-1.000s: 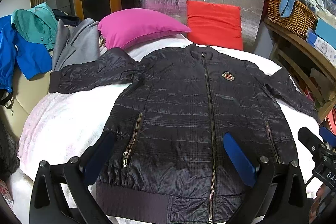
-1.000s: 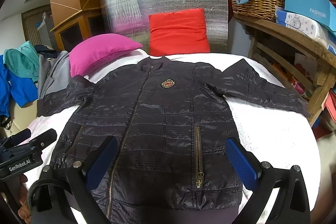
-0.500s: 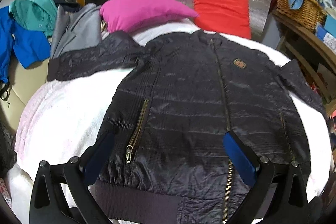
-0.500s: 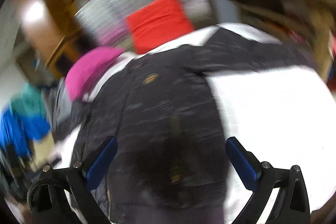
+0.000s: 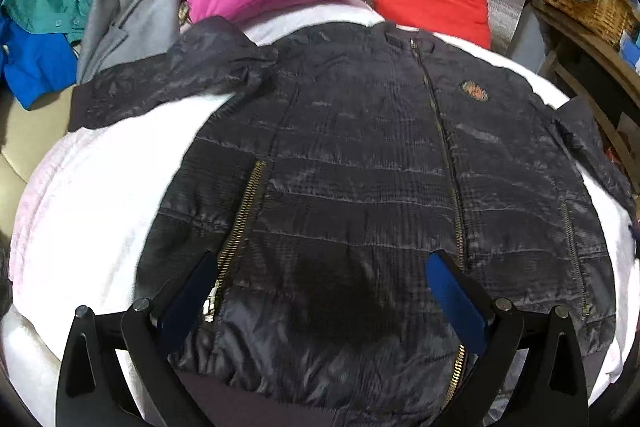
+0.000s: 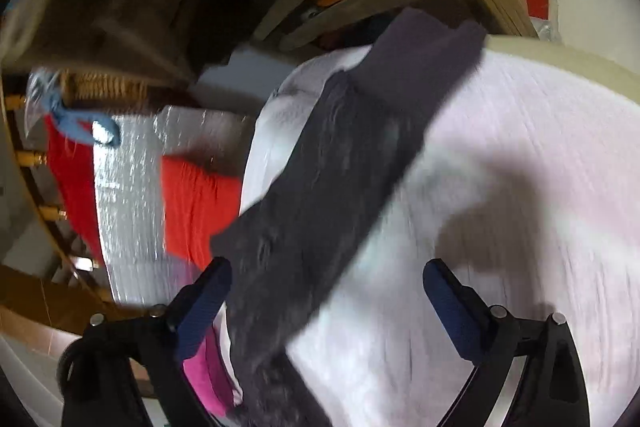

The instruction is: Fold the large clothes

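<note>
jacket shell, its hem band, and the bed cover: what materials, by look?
Dark quilted jacket: likely thin nylon or polyester shell, slightly glossy; highlights along stitched horizontal channels suggest light padding. Brass-toned metal zippers.

Plain dark hem band: matte, no sheen, probably ribbed knit, though the ribs are not resolved.

White bed cover: fuzzy, pale pinkish-white, looks like fleece or plush; the texture is blurred in the right wrist view.
</note>
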{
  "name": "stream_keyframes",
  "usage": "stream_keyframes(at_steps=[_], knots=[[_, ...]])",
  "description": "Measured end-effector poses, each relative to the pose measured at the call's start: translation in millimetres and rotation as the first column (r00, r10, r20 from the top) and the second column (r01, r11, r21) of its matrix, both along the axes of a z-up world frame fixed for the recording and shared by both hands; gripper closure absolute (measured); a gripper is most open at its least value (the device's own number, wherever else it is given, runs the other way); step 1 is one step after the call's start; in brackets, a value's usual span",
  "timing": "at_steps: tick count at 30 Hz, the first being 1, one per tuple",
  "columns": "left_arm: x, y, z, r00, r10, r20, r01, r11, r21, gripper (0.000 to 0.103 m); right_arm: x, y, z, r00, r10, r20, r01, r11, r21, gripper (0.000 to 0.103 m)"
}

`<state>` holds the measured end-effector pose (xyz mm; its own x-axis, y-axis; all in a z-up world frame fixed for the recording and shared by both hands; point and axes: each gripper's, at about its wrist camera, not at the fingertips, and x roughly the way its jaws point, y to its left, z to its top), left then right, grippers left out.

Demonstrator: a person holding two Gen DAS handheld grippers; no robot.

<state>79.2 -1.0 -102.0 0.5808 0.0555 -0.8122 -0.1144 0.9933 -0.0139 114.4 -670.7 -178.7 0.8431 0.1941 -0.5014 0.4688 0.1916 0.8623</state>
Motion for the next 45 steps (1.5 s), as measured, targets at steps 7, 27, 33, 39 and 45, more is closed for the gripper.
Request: stream_keyframes(at_steps=[7, 27, 33, 39, 45], knots=[[15.9, -0.9, -18.6, 1.0, -0.005, -0.011, 0.005, 1.0, -0.015, 0.0, 39.5, -24.4, -1.2, 0.99, -0.002, -0.138, -0.013, 0.994, -0.11, 0.055], [-0.7, 73.1, -20.8, 0.991, 0.122, 0.053, -0.116, 0.987, -0.11, 0.0, 200.0, 357.5, 231.5, 0.76, 0.643, -0.094, -0.454, 0.422, -0.785, 0.088], [-7.1, 84.9, -7.9, 0.987, 0.15, 0.062, -0.144, 0.985, -0.1, 0.0, 202.8, 445.1, 155.4, 0.563, 0.804, -0.19, -0.659, 0.298, -0.691, 0.01], [12.2, 76.6, 10.4, 0.989, 0.124, 0.084, -0.118, 0.99, -0.074, 0.0, 173.9, 382.2, 124.7, 0.643, 0.763, -0.071, -0.636, 0.48, -0.605, 0.01], [90.6, 51.7, 27.5, 0.996, 0.049, 0.071, -0.04, 0.991, -0.127, 0.0, 167.0, 303.9, 99.2, 0.74, 0.672, -0.035, -0.582, 0.613, -0.535, 0.01]])
